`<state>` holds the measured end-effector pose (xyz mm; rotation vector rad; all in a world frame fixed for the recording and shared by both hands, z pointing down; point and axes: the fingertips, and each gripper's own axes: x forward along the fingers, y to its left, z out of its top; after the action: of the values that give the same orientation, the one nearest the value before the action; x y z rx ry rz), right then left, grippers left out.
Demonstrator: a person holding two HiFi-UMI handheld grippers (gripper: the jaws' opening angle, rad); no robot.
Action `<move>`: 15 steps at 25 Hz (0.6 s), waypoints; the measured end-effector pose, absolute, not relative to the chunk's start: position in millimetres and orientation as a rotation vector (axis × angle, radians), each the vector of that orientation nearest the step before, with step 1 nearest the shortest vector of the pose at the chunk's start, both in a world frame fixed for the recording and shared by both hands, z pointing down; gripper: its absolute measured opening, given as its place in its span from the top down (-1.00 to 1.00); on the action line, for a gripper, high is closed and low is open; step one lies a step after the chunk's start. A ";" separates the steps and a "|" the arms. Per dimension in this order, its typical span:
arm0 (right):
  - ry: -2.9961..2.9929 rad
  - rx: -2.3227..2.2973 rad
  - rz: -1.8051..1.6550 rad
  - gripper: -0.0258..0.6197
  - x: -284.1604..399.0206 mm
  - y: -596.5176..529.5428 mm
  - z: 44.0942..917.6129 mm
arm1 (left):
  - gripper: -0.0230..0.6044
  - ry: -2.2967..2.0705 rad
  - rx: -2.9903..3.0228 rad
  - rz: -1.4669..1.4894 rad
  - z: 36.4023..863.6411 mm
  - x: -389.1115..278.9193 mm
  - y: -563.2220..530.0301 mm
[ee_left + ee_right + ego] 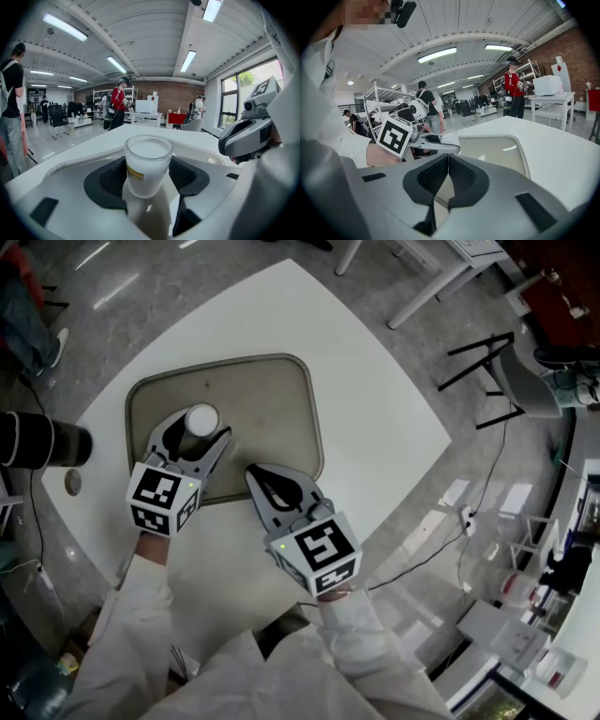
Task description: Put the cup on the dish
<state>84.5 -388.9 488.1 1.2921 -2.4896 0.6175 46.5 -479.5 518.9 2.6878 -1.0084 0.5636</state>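
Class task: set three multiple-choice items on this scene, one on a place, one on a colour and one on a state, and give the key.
1. Where is the cup?
A. Within the tray's outline
B. On the floor
C. On the bare table beyond the tray

2. What colour is the table?
A. Black
B. White
C. Red

3. How do the right gripper's jaws stand?
A. Closed on the cup
B. Wide apart
C. Together, holding nothing

Key:
1 A: the head view shows the cup inside the tray's rim, held by the left gripper.
2 B: the tabletop is plain white.
3 C: the right gripper view shows the jaws meeting with nothing between them.
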 end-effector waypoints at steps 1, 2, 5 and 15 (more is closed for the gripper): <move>-2.495 1.301 0.616 0.88 85.2 -388.5 487.8 | 0.09 -1.004 2.687 0.563 518.9 46.9 -479.2; -2.498 1.306 0.618 0.88 85.9 -387.7 487.4 | 0.09 -0.999 2.688 0.560 518.8 47.3 -478.8; -2.492 1.314 0.612 0.88 87.6 -385.2 486.4 | 0.09 -0.990 2.689 0.548 518.9 46.7 -478.2; -2.505 1.315 0.560 0.88 84.8 -380.4 469.4 | 0.02 -1.025 2.654 0.558 513.1 36.6 -477.7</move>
<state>84.8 -380.4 469.4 1.3149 -2.5045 0.5597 36.6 -477.7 513.1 2.6540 -1.0254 0.5580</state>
